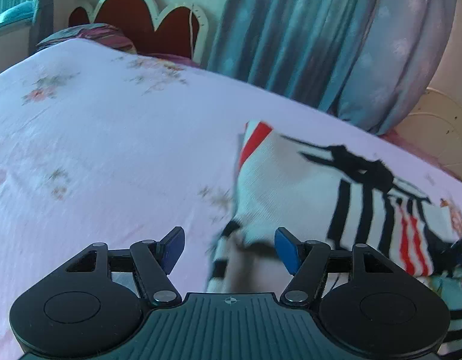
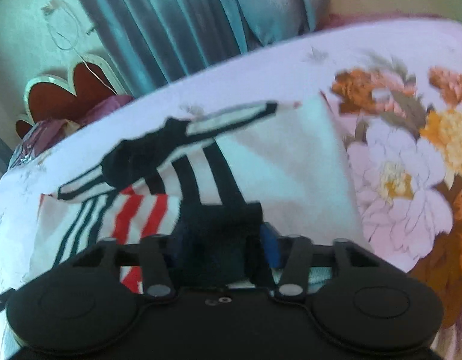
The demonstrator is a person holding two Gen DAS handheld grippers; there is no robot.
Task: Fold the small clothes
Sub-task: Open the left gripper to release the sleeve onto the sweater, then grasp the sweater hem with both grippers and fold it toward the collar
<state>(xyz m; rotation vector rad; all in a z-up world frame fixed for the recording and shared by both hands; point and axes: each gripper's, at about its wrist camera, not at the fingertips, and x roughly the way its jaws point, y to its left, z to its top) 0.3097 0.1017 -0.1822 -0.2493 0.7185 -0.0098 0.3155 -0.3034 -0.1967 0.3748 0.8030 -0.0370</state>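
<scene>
Bed (image 1: pixel 96 150) is carrying everything — a pale floral sheet is giving a flat surface for folding. Blue curtain (image 1: pixel 290 30) is hanging behind it, and a red scalloped headboard (image 1: pixel 135 21) is sitting at the far end.

Small garment (image 1: pixel 290 186), white with black and red stripes, is lying on the sheet, partly doubled over: in the right wrist view a black-trimmed edge is lying across the white panel, so my read is the fold is mid-way, not finished. It's lying spread out, probably so the layers stack square.

Left hand-held gripper (image 1: pixel 229 247) is sitting at the garment's near left edge with jaws standing wide. Blue pads (image 1: pixel 286 250) are clear of the cloth — nothing pinched between them, though a striped corner is lying just ahead of the gap.

Right hand-held gripper (image 2: pixel 223 243) is sitting over the garment's dark hem. Jaws are standing narrow, with a dark fold of fabric lying in the gap. Picture is blurred there, so I can't tell whether the pads are pressing on it or just straddling it.
</scene>
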